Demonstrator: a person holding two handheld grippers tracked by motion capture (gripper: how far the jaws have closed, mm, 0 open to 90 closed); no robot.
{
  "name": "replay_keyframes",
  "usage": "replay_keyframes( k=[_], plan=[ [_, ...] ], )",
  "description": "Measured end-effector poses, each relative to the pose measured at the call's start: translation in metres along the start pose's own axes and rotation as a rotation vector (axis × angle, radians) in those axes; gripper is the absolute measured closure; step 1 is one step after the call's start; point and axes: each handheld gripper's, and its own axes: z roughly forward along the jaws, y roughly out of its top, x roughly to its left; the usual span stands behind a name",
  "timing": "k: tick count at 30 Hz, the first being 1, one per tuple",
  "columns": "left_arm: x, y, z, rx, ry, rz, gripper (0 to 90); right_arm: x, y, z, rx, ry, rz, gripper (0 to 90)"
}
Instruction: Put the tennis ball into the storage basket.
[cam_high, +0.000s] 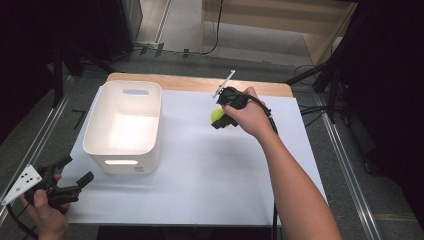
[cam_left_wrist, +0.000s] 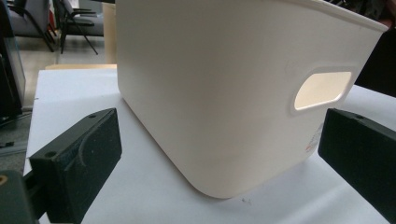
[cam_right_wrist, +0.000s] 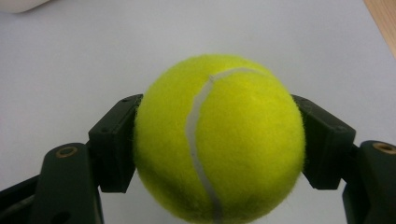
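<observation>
No readable writing: the one white bin (cam_high: 122, 125) has a small label low on its side near the handle hole, too small to read in the left gripper view, and the tennis ball (cam_right_wrist: 219, 140) shows just a white seam. Count: one ball, one bin, two grippers, all on or over the white table (cam_high: 210, 175). Right gripper (cam_high: 220, 116) is clamped on the ball over the far right of the table, well apart from the bin; left gripper (cam_high: 70, 181) is wide open, holding nothing, at the near left corner facing the bin.
</observation>
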Motion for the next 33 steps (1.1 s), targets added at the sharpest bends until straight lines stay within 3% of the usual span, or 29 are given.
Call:
replay_keyframes(
  k=[33],
  plan=[
    [0.000, 0.000, 0.000, 0.003, -0.004, 0.009, 0.0, 0.014, 0.039, -0.010, -0.028, 0.018, -0.069, 24.6]
  ],
)
